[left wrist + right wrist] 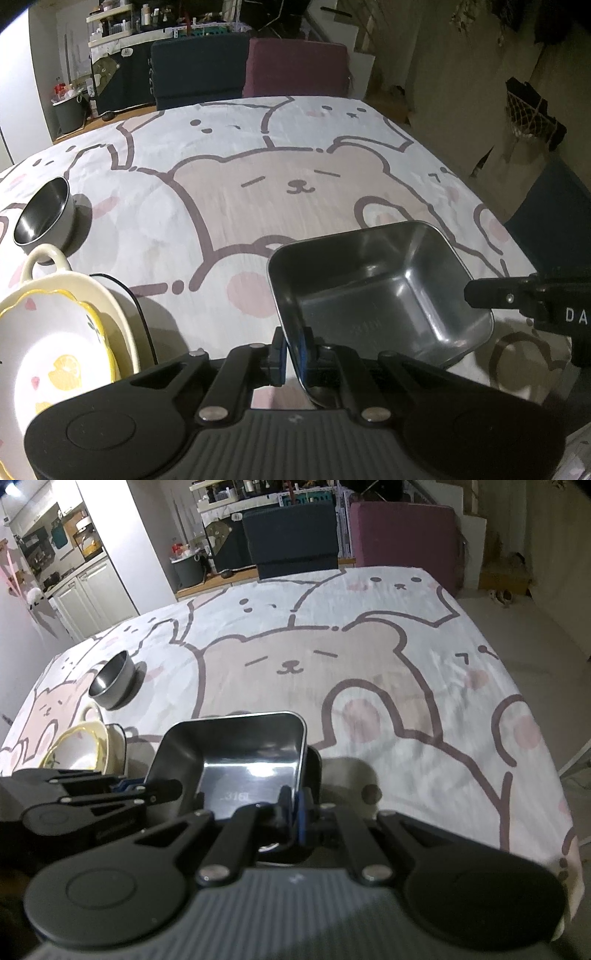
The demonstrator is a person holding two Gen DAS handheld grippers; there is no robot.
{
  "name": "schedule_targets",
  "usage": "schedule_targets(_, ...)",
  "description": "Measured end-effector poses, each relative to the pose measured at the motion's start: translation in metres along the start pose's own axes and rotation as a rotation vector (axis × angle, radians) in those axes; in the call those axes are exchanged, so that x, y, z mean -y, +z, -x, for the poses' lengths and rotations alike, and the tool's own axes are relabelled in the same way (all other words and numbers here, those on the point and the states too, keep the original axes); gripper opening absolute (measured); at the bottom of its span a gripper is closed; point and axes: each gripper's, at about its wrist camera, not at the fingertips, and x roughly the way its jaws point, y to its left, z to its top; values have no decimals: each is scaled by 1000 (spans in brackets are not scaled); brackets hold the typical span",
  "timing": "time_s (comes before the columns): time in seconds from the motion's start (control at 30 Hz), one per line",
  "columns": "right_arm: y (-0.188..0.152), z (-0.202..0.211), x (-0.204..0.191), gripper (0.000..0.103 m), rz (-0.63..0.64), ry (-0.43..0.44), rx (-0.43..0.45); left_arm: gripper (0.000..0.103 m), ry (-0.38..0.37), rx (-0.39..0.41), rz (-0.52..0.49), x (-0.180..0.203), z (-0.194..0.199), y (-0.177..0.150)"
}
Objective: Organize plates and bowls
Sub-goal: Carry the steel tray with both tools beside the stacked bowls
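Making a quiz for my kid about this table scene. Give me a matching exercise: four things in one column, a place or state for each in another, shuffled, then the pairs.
Things:
1. square steel tray
2. round steel bowl
3. lemon-print bowl
4. maroon cushion

Places or states:
A. nested in a cream dish
B. beyond the table's far edge
C. gripped by both tongs on opposite rims
D. alone on the cloth, empty

Pairs: 1-C, 2-D, 3-A, 4-B

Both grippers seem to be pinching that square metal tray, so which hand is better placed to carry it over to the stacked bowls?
Probably the left. The left gripper clamps the square steel tray on the rim nearest the stacked ceramic bowls. The right gripper grips the opposite rim, farther from them.
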Motion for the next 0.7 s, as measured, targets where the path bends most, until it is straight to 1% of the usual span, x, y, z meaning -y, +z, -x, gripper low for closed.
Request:
schedule_targets(0.27, -1, -4, 0, 4, 11, -13, -21, 8, 19, 1, -36, 4, 0, -1)
schedule_targets(0.7, -2, -8, 0, 4, 22, -30, -39, 9, 32, 2, -51, 8, 2, 0)
